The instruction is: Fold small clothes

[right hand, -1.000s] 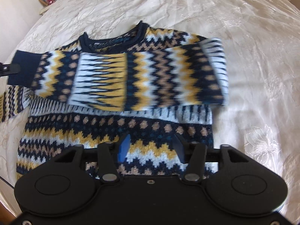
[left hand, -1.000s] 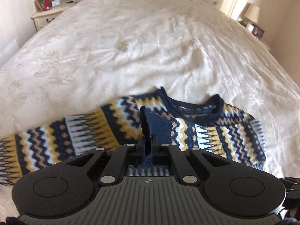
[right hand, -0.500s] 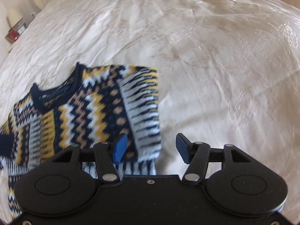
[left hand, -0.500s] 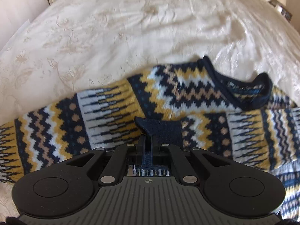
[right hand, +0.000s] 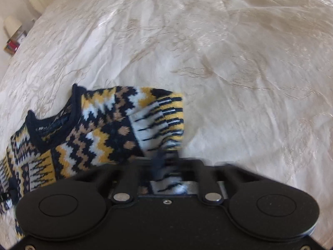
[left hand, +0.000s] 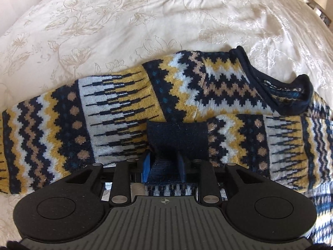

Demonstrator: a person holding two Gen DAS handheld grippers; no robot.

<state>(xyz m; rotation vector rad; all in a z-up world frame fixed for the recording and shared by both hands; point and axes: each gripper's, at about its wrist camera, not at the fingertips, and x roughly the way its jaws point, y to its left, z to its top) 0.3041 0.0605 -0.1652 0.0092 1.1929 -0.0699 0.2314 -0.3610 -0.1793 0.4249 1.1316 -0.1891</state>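
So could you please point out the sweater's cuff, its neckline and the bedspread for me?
cuff (left hand: 177, 135), left wrist view, middle of the navy band
neckline (left hand: 276, 95), left wrist view, navy collar edge
bedspread (right hand: 229, 62), right wrist view, bare cream fabric

Left hand-held gripper (left hand: 163, 168) let go of navy cuff (left hand: 177, 137); right hand-held gripper (right hand: 166, 166) clamped onto sweater (right hand: 108, 131) edge

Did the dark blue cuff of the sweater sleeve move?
Yes. The navy cuff went down: before it stuck up level with the sweater's neckline, now it lies flat well below it, between the left gripper's open fingers.
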